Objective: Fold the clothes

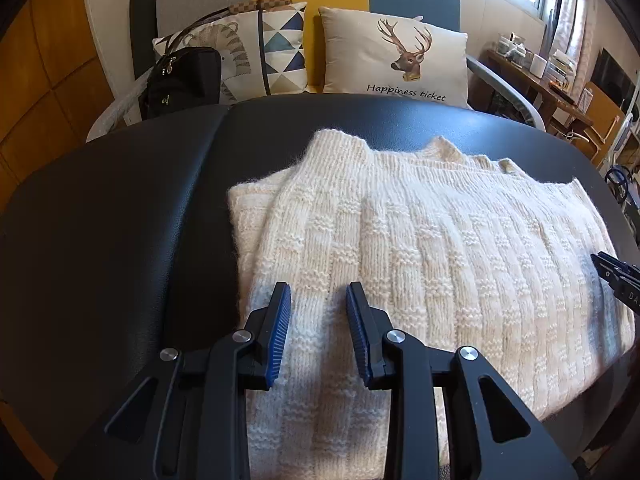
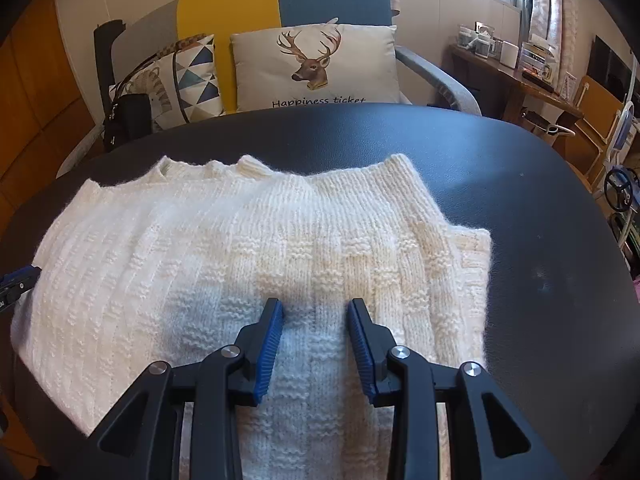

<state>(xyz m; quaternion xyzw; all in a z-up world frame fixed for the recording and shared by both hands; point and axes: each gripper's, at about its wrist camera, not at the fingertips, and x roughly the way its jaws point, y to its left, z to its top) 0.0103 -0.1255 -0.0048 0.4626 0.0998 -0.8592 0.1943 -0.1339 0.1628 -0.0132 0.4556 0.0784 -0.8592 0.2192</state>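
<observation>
Cream sweater [image 1: 400, 240] lay part-folded on tabletop [image 1: 120, 220], sleeves tucked in. Both my jaws stood narrowly parted, holding nothing. Final fold left.

The deer cushion [image 1: 394, 54] carries the one fully legible text: "Happiness ticket", in dark italic script below the printed stag's head; in the right wrist view the same cushion [image 2: 316, 66] shows these words again, their lower edge cut off by the tabletop [image 2: 520, 200]; the right gripper [image 1: 618, 282], at the left wrist view's edge, bears pale letters, apparently "DA", the rest out of frame.
</observation>
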